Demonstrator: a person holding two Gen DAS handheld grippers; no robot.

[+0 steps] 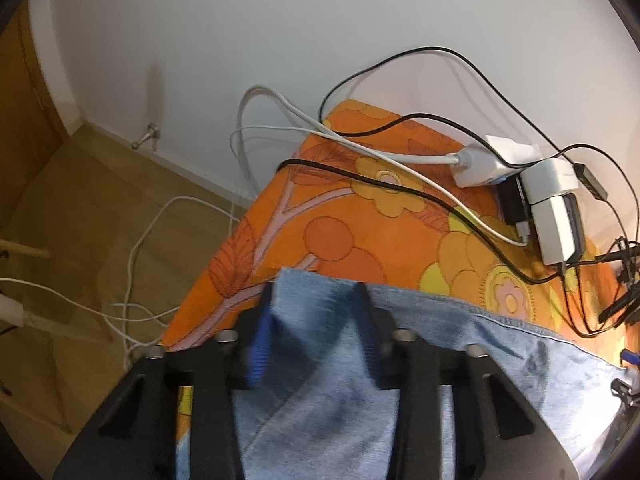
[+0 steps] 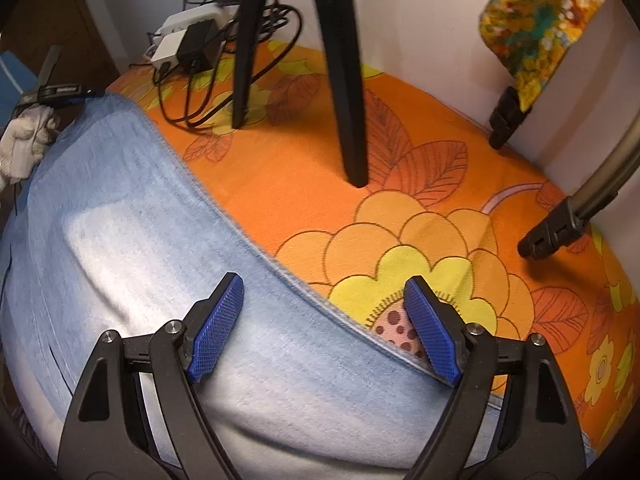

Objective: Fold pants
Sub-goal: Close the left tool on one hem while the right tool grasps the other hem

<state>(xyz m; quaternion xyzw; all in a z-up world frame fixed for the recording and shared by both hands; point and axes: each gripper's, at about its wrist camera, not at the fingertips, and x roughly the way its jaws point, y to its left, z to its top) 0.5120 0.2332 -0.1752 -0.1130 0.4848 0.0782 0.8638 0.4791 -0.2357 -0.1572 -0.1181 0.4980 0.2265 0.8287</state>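
**Denim pinched on the left, straddled on the right**

A raised fold of the light blue pants [image 1: 316, 320] is clamped between the jaws of the left gripper [image 1: 316, 304] at the fabric's corner. The jaws of the right gripper [image 2: 324, 308] are spread wide, released, one pad over the denim and one over the orange flowered cloth [image 2: 420, 184] covering the worktop; the hem runs between them. Further back, black tripod legs [image 2: 344, 80] are planted on the cloth, and white chargers [image 1: 556, 216] with tangled cables [image 1: 400, 188] are heaped by the wall.
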